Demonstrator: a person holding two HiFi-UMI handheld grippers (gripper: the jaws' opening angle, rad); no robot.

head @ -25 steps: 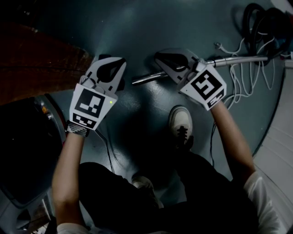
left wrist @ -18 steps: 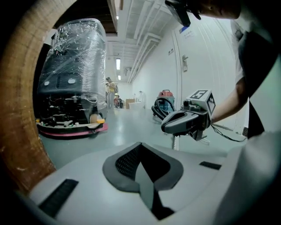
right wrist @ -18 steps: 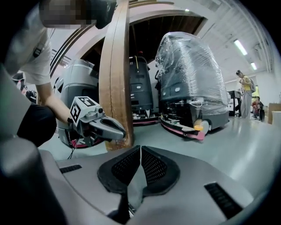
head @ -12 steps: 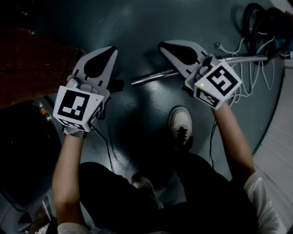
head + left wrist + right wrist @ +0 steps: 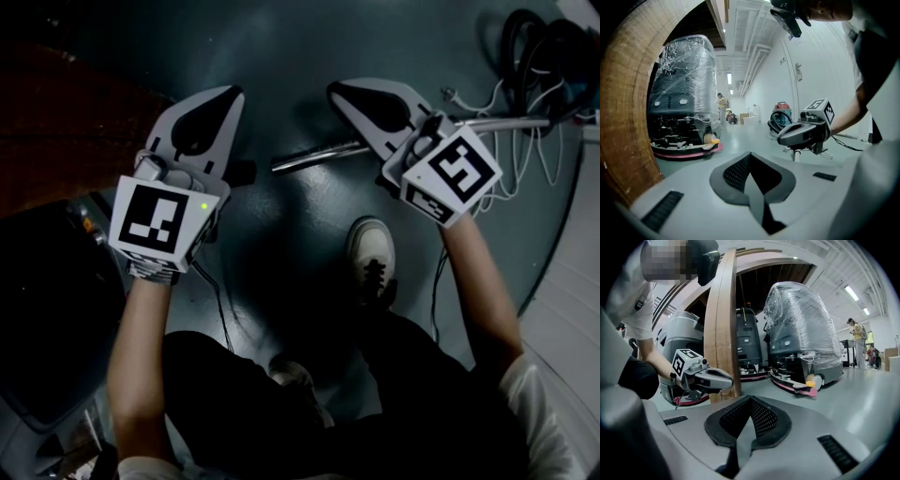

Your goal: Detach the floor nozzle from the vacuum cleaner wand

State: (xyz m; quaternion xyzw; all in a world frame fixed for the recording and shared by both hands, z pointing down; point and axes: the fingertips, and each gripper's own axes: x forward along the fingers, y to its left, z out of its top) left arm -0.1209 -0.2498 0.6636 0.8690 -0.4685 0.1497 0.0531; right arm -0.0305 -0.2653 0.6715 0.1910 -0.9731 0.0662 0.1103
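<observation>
The metal wand (image 5: 314, 155) lies on the grey floor, running from the middle toward the upper right. Just left of its free end a dark piece (image 5: 242, 174) peeks out from under my left gripper; I cannot tell whether it is the floor nozzle. My left gripper (image 5: 223, 94) hovers above that spot, shut and empty, and its own view shows the jaws (image 5: 750, 154) together. My right gripper (image 5: 339, 90) hangs over the wand without touching it, shut with nothing between the pads (image 5: 750, 400). Each gripper appears in the other's view: the right one (image 5: 782, 137) and the left one (image 5: 728, 379).
Black hose coils (image 5: 534, 47) and white cables (image 5: 497, 141) lie at the upper right, near a red vacuum body (image 5: 783, 110). My shoe (image 5: 370, 253) stands below the wand. A wooden panel (image 5: 75, 122) and a film-wrapped machine (image 5: 801, 329) stand to the left. A person (image 5: 857, 341) stands far off.
Both grippers have lifted away from the floor and tipped their noses upward. The right one came up off the wand. The wand has stayed where it was.
</observation>
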